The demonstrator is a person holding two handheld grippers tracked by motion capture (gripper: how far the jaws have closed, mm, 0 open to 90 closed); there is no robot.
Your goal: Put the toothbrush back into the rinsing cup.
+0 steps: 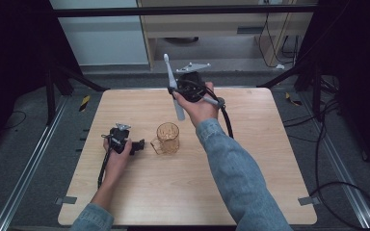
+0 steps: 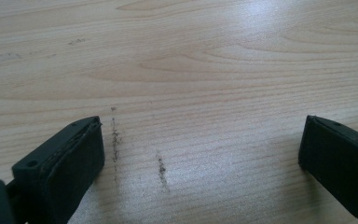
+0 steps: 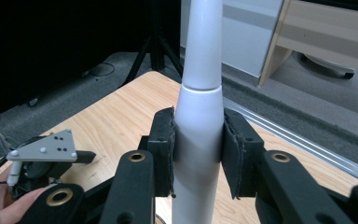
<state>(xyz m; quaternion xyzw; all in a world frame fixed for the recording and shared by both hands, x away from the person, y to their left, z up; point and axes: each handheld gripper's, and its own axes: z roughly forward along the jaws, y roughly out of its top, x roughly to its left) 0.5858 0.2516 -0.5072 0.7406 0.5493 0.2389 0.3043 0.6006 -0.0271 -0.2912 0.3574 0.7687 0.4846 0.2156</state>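
Observation:
A white electric toothbrush (image 1: 174, 86) is held up above the far middle of the wooden table (image 1: 250, 144), head upward and slightly tilted. My right gripper (image 1: 173, 90) is shut on its handle; in the right gripper view both pads press the white body (image 3: 198, 126). A clear amber mug (image 1: 167, 138) stands on the table near the centre, handle to the left. My left gripper (image 1: 139, 144) lies low on the table just left of the mug, open; in the left gripper view its fingers (image 2: 70, 163) stand wide apart over bare wood (image 2: 191, 70) with nothing between them.
Black cables trail from both grippers across the table. Dark tripod legs (image 1: 72, 77) stand beyond the far left corner and a stand (image 1: 313, 82) beyond the far right. Metal rails (image 1: 29, 168) run along both sides of the table. A wooden cabinet (image 1: 212, 24) stands behind.

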